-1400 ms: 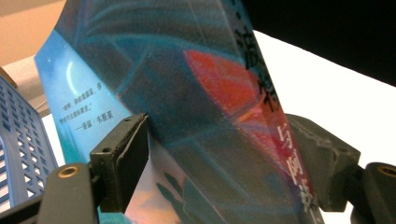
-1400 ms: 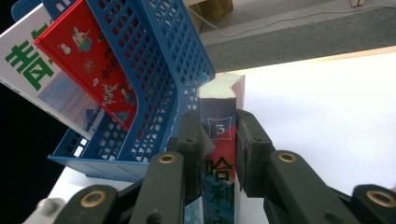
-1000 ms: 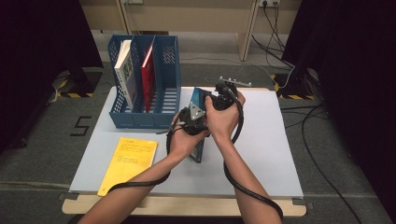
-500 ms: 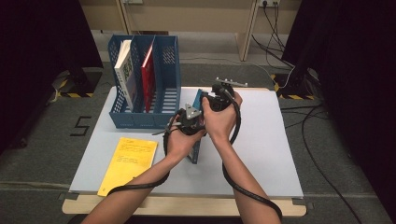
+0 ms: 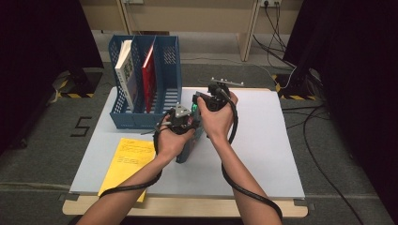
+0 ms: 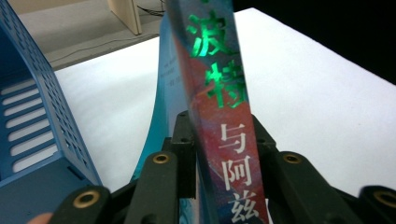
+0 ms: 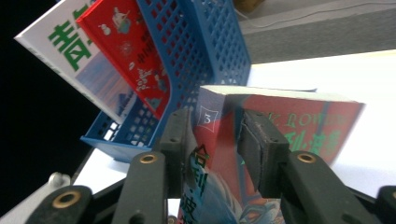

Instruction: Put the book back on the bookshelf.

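Observation:
A blue and red paperback (image 5: 184, 151) stands on edge in the middle of the white table (image 5: 263, 140), with both hands around it. My left gripper (image 5: 191, 123) has just been closing, and in the left gripper view (image 6: 223, 140) its jaws press on both sides of the book's spine (image 6: 217, 88). My right gripper (image 5: 201, 105) holds the top end. Its jaws (image 7: 212, 144) have just been opening and now stand a little off the book (image 7: 299, 121), which is still between them.
A blue three-slot file rack (image 5: 166, 61) stands at the table's back left, close to the book. A white book (image 5: 126, 65) fills its left slot and a red one (image 5: 149, 70) its middle slot. A yellow booklet (image 5: 126, 161) lies at the front left.
My left hand has shifted slightly to the left beside the book. The book stays upright and the right hand has hardly moved.

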Available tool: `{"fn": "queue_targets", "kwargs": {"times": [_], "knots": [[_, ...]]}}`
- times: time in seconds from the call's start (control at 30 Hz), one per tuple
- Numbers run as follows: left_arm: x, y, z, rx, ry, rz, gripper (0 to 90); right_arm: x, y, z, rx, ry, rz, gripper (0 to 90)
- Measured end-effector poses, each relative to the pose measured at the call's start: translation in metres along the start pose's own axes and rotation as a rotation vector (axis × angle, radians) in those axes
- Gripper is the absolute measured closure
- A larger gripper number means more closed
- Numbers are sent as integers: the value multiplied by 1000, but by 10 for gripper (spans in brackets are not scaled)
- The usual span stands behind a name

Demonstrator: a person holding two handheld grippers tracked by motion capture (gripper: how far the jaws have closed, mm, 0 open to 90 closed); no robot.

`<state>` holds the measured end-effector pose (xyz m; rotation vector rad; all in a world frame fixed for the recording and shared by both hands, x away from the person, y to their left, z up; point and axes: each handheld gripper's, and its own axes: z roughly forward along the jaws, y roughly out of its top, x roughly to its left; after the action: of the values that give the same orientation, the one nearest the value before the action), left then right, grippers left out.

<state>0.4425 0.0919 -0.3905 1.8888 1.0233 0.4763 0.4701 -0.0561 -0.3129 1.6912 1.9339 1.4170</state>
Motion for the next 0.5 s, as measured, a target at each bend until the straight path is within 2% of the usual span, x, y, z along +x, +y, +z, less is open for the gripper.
{"fn": "queue_targets", "kwargs": {"times": [0.1,0.23,0.33,0.43,0.5], "knots": [[3,1,-2,-11,-16,1,726,0,2,-8,-24,46,-12,601],[5,0,-6,-23,-33,8,737,-5,6,-22,-86,87,0,665],[6,-2,-8,-36,-36,12,739,-15,8,-29,-120,73,18,760],[6,-3,-11,-43,-38,19,740,-28,8,-28,-118,39,42,852],[7,-4,-13,-50,-42,25,741,-33,8,-25,-104,32,65,883]]}}
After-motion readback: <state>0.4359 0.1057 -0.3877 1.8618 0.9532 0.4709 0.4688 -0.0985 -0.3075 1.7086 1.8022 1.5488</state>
